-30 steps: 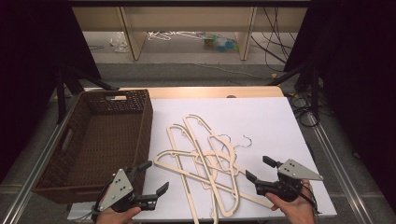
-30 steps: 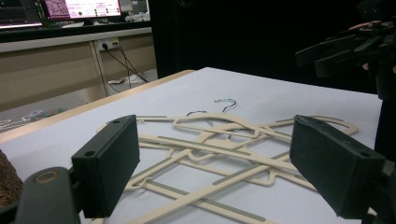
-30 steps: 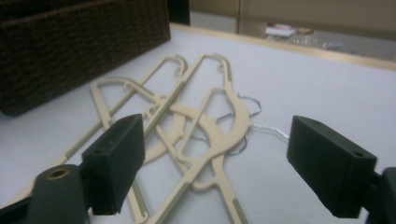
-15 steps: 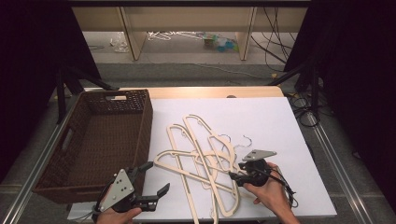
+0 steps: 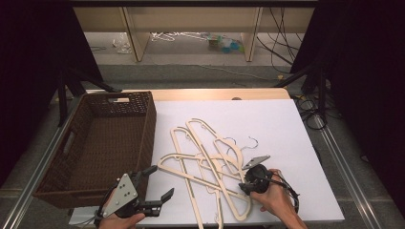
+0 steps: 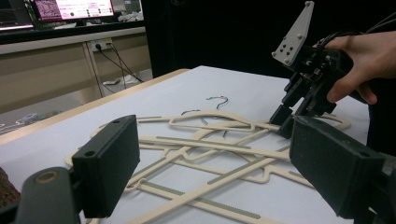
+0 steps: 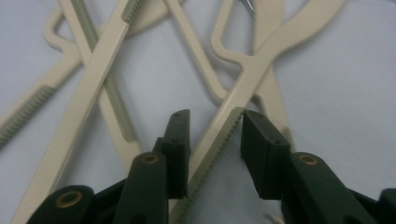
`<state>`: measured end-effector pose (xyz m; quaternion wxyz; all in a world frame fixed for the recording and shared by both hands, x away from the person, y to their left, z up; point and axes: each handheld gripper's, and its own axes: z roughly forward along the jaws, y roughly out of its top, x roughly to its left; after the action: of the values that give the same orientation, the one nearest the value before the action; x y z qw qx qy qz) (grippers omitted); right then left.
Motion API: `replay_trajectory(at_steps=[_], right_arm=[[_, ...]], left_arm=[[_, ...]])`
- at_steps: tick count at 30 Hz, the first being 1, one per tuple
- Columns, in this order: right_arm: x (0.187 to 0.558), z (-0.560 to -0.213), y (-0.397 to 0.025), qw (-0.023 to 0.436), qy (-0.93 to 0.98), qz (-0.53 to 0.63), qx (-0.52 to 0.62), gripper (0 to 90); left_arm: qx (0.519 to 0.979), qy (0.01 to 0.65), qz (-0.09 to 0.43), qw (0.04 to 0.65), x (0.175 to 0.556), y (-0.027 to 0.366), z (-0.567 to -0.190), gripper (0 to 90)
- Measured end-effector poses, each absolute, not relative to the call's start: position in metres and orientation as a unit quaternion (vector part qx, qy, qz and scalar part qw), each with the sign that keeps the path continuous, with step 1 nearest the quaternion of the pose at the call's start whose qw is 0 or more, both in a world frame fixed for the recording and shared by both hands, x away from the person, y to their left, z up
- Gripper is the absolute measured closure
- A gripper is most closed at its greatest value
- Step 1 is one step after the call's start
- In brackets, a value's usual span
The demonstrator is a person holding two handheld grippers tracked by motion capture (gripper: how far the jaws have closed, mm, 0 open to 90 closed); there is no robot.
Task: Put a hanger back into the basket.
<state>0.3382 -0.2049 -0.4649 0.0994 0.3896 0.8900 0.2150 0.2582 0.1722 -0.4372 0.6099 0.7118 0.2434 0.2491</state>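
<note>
1. My right gripper (image 5: 246,185) has come in from the right edge of the sheet and dropped onto the pile of hangers (image 5: 210,162); a second ago it sat clear of them near my side of the table.
2. In the right gripper view its jaws are apart and straddle one cream hanger arm (image 7: 233,126), the ribbed strip running between them. Nothing is pinched yet, so I judge that the grasp is lined up but not made.
3. My left gripper (image 5: 155,188) has not moved: it hovers low at the near edge with its jaws wide apart and nothing in them.
4. The hangers lie tangled in the middle of the white sheet (image 5: 277,124), several crossing over one another, so lifting one may drag its neighbours.
5. The brown basket (image 5: 143,102) stands to the left, just beside the pile and open at the top; its right wall is the edge to clear.
6. The far and right parts of the sheet are bare, which gives room to pull a hanger free before swinging left.
</note>
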Motion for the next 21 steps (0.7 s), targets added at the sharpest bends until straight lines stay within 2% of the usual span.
replay_trajectory(at_steps=[6, 9, 13, 15, 21], right_arm=[[0.342, -0.465, -0.225, 0.07, 0.876, 0.227, 0.419, 66.4], [0.341, -0.466, -0.22, 0.074, 0.875, 0.225, 0.423, 60.5], [0.339, -0.466, -0.216, 0.093, 0.881, 0.213, 0.411, 62.9], [0.34, -0.466, -0.216, 0.098, 0.884, 0.212, 0.404, 67.2], [0.342, -0.465, -0.221, 0.083, 0.876, 0.221, 0.42, 68.8]], left_arm=[[0.714, 0.24, 0.251, 0.607, 0.258, 0.171, -0.437, 16.0], [0.715, 0.24, 0.249, 0.607, 0.257, 0.171, -0.437, 16.0], [0.716, 0.24, 0.249, 0.606, 0.257, 0.17, -0.438, 16.1], [0.716, 0.24, 0.249, 0.607, 0.257, 0.17, -0.438, 16.1], [0.715, 0.236, 0.252, 0.607, 0.258, 0.171, -0.437, 16.1]])
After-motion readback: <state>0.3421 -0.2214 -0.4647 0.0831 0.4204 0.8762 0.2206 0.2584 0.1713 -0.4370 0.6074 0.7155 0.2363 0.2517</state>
